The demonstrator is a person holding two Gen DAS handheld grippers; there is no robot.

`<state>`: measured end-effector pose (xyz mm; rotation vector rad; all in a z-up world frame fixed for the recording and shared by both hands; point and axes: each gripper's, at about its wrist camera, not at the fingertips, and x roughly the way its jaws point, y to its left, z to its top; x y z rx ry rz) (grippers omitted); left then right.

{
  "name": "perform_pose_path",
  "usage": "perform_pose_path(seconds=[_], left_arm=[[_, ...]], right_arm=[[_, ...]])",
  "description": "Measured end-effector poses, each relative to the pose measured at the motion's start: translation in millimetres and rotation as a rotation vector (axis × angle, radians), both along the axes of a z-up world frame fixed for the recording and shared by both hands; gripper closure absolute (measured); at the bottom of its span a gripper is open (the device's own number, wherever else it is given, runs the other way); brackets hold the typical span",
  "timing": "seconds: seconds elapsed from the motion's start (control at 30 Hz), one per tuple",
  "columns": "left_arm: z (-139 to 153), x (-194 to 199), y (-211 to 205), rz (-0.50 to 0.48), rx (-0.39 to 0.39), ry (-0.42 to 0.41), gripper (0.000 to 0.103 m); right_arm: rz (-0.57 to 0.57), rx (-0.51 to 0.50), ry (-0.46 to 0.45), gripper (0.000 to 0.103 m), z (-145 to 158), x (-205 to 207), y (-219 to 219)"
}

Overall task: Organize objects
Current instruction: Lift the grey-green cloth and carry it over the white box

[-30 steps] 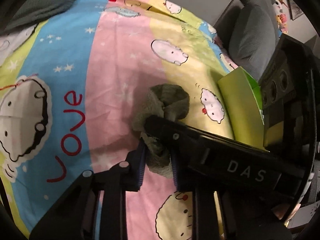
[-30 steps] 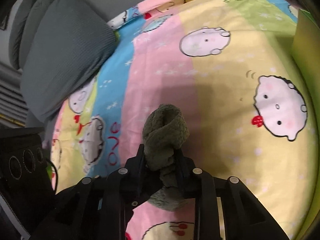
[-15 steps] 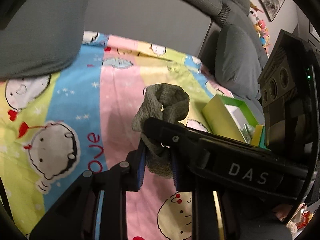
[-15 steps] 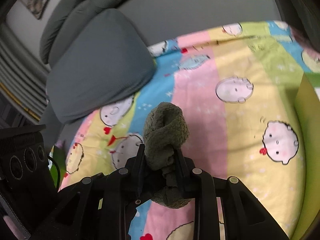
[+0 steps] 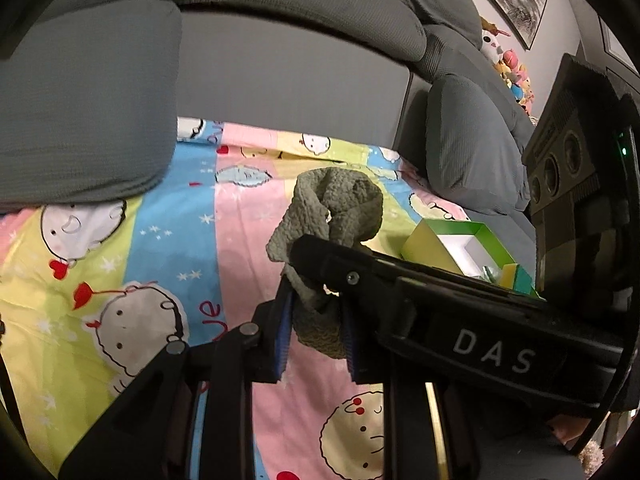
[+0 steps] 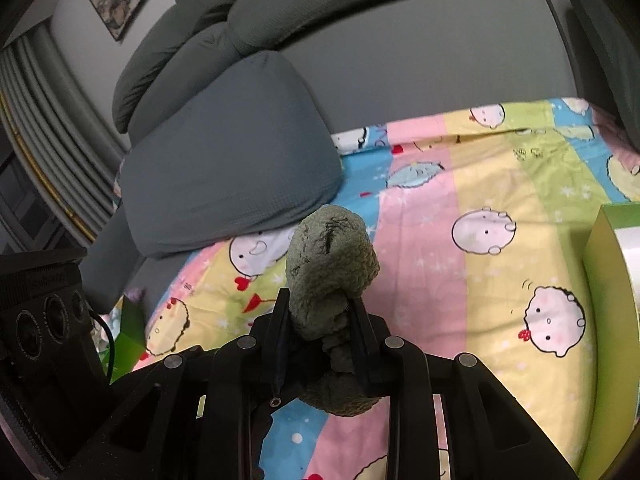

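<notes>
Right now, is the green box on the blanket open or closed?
Open. The green box has no lid on top; its white inside and some small items show.

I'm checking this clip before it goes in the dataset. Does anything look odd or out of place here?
One thing: both grippers are clamped on the same bunched-up green fuzzy cloth, the left gripper and the right gripper pinching it together above the cartoon bedsheet. The open green box sits upright, nothing spilled.
</notes>
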<state>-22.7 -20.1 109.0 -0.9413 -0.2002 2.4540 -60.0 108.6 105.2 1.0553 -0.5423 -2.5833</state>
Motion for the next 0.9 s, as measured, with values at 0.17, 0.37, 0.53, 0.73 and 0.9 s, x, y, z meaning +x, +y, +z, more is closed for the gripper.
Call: perform_pose_path(seconds=[0.17,0.37,0.53,0.73,0.9], left_arm=[[8,5,-5,0.008,-0.003,0.043,0.085],[15,12,-6,0.013,-0.005,0.083,0.085],[21,16,-3,0.01,-0.008,0.112,0.085],[28,21,2,-0.002,-0.012,0.147,0.085],[39,26,13,-0.03,-0.028,0.19,0.085]], right_arm=[[0.003,0.001,0.05,0.074,12,7,-4],[0.004,0.002,0.092,0.074,22,14,-5],[0.001,0.003,0.122,0.074,30,21,-4],[-0.013,0.01,0.158,0.074,38,29,0],[-0.038,-0.003,0.198,0.074,47,38,10]])
